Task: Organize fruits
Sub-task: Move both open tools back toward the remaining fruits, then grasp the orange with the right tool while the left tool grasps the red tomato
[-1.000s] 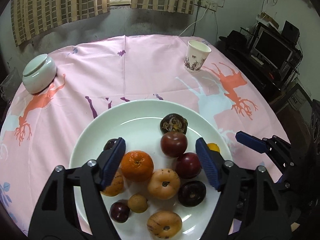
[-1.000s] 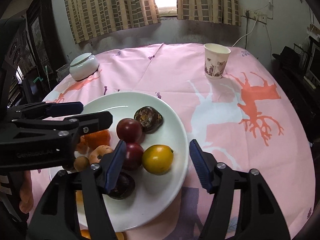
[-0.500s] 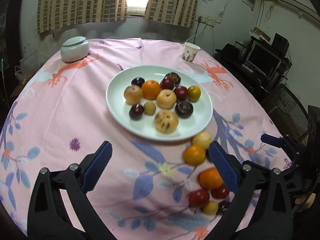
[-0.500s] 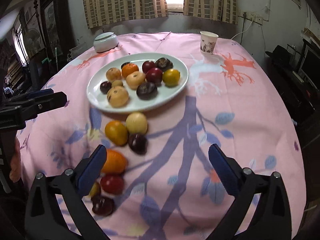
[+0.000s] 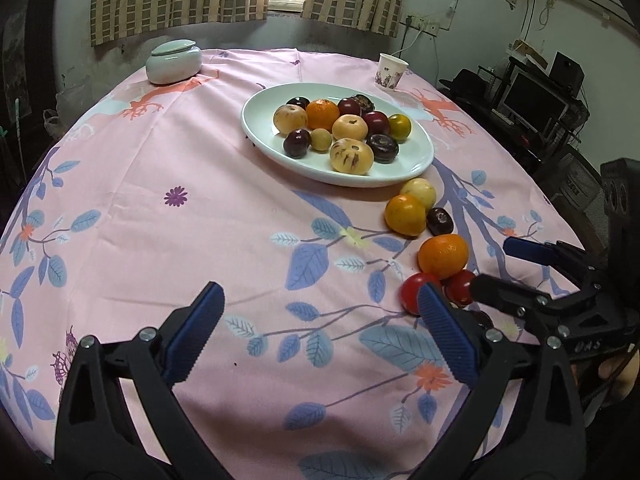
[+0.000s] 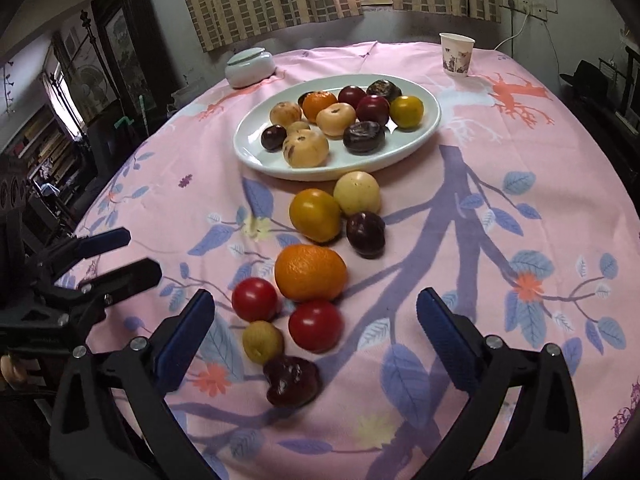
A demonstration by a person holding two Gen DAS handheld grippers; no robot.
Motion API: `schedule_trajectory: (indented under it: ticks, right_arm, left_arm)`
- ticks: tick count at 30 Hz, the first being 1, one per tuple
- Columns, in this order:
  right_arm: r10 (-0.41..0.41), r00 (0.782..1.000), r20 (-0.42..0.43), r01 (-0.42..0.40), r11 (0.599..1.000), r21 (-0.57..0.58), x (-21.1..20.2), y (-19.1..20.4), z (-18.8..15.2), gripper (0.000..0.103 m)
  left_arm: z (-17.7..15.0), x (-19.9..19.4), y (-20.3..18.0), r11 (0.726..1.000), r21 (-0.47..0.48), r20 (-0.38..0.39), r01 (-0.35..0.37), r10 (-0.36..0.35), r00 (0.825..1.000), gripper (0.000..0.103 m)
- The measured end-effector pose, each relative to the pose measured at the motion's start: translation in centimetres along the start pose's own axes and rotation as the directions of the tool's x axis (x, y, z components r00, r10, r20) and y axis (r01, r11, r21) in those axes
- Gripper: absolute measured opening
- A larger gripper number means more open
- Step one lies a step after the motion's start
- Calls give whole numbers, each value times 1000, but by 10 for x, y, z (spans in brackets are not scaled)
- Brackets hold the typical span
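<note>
Two tools wide open, empty: left tool (image 5: 320, 340) over bare tablecloth (image 5: 200, 220), right tool (image 6: 316, 340) above loose fruit (image 6: 310, 276).

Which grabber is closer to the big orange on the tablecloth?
The right hand-held gripper. The orange lies just ahead of its open jaws. The left hand-held gripper hovers off to the orange's left, over bare tablecloth.

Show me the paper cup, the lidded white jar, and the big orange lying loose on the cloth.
paper cup (image 6: 456, 55), right wrist view, printed side wall.
lidded white jar (image 5: 173, 62), left wrist view, front of body.
big orange (image 6: 310, 272), right wrist view, top of peel.
</note>
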State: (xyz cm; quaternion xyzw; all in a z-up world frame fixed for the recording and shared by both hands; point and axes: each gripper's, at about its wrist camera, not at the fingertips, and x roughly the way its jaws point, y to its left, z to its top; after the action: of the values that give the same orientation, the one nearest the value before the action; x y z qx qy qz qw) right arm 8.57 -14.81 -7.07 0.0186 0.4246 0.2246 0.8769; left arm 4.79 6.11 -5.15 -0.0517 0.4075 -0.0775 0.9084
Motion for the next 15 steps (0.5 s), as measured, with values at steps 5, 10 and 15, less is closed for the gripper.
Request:
schedule_trajectory:
  ticks: [5, 10, 15]
  right_arm:
    - [45, 997, -63, -42, 998, 53, 29, -7, 10, 60]
    - [116, 991, -66, -108, 989, 105, 30, -14, 12, 44]
    - [27, 999, 35, -31, 995, 100, -19, -29, 10, 44]
  left_arm:
    - [-1, -5, -2, 1000, 12, 3, -1, 1, 1000, 99]
    - [-2, -2, -3, 999, 12, -19, 29, -29, 999, 99]
    - [-1, 17, -21, 997, 73, -51, 7, -4, 999, 99]
